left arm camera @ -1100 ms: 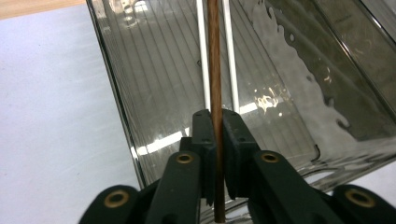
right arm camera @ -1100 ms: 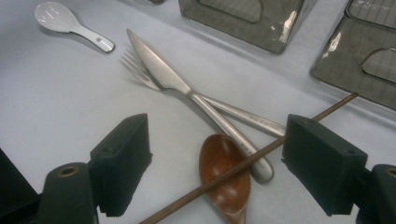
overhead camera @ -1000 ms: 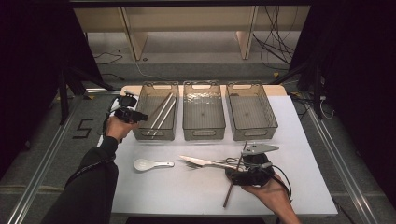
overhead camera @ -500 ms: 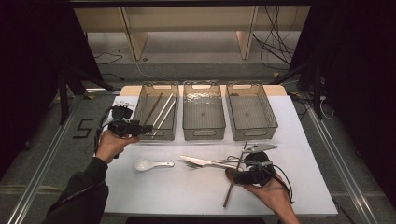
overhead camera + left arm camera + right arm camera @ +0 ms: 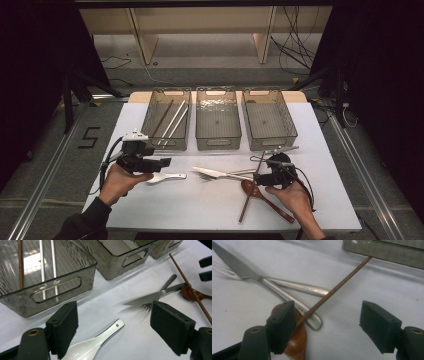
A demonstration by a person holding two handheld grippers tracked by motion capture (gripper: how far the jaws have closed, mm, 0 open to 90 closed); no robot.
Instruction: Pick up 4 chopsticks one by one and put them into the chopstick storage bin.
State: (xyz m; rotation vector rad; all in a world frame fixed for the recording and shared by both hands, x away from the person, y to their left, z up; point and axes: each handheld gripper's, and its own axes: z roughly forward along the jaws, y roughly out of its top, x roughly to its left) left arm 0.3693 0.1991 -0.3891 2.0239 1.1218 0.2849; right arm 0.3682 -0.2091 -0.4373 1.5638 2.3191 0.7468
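Observation:
My left gripper (image 5: 164, 162) hovers over the table's near left, open and just widened, its jaws straddling the white spoon (image 5: 95, 343) without touching it. The spoon (image 5: 167, 176) lies just right of that hand. At the near right my right gripper (image 5: 257, 177) points left, open, its jaws having just narrowed a little. A brown chopstick (image 5: 337, 288) runs up between them, untouched, across a wooden spoon (image 5: 295, 340). A knife (image 5: 215, 172) and fork (image 5: 299, 287) lie crossed at mid-table. The left bin (image 5: 150, 120) holds two white chopsticks (image 5: 41, 260) and a brown one (image 5: 20, 262).
Three clear bins stand in a row at the back of the white table (image 5: 150, 210); the middle bin (image 5: 200, 117) and right bin (image 5: 290, 120) hold nothing I can see. Cables trail from both grippers. Dark floor and rails flank the table.
My left hand has drawn back from the left bin's near corner to over the white spoon, its jaws wider. My right hand has dipped slightly toward the chopstick and wooden spoon.

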